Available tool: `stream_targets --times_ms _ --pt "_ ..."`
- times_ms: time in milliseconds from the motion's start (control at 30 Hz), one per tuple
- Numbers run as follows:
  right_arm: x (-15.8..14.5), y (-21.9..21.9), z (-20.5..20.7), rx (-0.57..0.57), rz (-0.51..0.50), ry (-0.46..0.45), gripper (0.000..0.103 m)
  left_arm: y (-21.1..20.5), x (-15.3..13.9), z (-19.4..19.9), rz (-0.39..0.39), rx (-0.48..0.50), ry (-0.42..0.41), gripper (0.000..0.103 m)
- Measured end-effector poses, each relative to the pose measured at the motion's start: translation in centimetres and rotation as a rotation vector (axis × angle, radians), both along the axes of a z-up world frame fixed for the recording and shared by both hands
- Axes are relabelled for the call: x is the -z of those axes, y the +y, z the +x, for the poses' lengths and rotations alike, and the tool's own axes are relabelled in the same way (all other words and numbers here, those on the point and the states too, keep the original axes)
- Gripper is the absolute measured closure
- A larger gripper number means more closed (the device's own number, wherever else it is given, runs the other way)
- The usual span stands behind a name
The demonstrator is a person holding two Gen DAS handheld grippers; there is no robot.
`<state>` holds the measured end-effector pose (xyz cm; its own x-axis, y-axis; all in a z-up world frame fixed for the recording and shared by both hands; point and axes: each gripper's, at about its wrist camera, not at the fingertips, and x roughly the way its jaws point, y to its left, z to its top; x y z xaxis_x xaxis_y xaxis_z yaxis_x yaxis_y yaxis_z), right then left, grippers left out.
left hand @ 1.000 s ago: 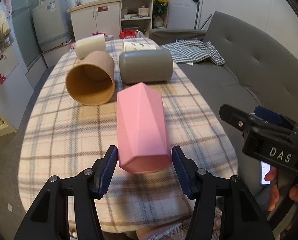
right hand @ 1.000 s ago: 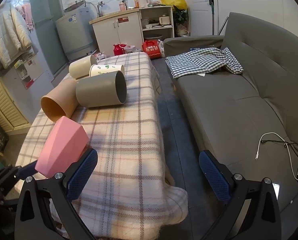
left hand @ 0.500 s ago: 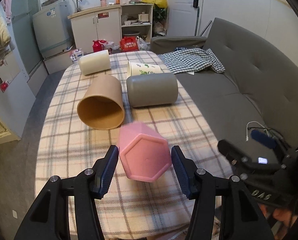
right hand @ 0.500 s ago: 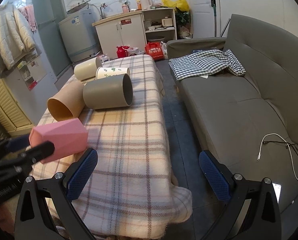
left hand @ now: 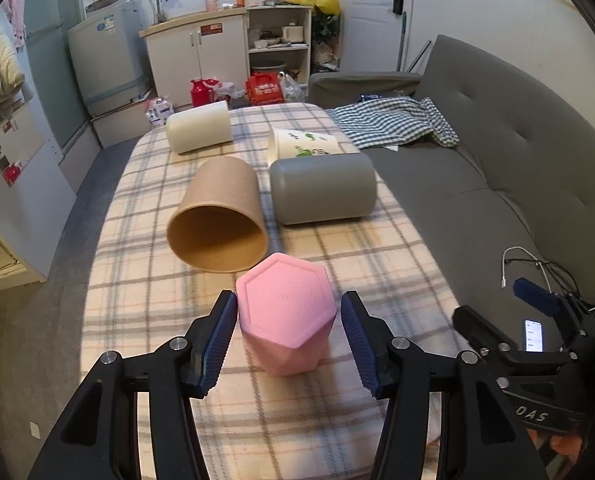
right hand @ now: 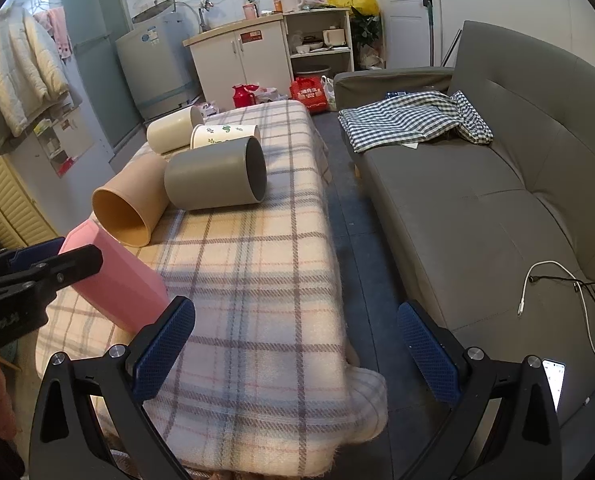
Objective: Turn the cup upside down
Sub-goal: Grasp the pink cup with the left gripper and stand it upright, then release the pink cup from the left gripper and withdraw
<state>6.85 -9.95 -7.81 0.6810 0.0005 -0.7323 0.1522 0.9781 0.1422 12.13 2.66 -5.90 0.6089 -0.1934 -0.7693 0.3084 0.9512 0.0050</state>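
A pink faceted cup (left hand: 286, 312) stands on the plaid table (left hand: 377, 264) near its front edge, its closed hexagonal base up. It also shows in the right wrist view (right hand: 117, 280), leaning a little. My left gripper (left hand: 287, 340) straddles the cup; the left pad touches it and a gap shows at the right pad. My right gripper (right hand: 293, 352) is open and empty, off the table's right edge over the floor beside the sofa.
A tan cup (left hand: 221, 220), a grey cup (left hand: 323, 188), a cream cup (left hand: 199, 132) and a white patterned cup (left hand: 303, 144) lie on their sides farther back. A grey sofa (right hand: 497, 184) with a checked cloth (right hand: 413, 120) stands to the right; a phone (right hand: 555, 380) and cable lie on it.
The left gripper turned the pink cup from lying on its side to standing with its base up on the table. Its jaws have loosened a little. The right gripper stayed open.
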Motion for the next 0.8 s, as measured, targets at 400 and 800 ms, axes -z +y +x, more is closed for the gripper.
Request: stream_targets --times_ms 400,800 --pt "-1.4 1.0 -0.5 -0.012 -0.042 -0.023 0.001 1.2 -1.5 -1.0 -0.037 -0.003 -0.052 0.029" --pt "-6.1 4.6 -5.0 -0.033 -0.097 -0.193 0.001 5.5 -4.9 -6.9 -0.085 -0.077 -0.279 0.028"
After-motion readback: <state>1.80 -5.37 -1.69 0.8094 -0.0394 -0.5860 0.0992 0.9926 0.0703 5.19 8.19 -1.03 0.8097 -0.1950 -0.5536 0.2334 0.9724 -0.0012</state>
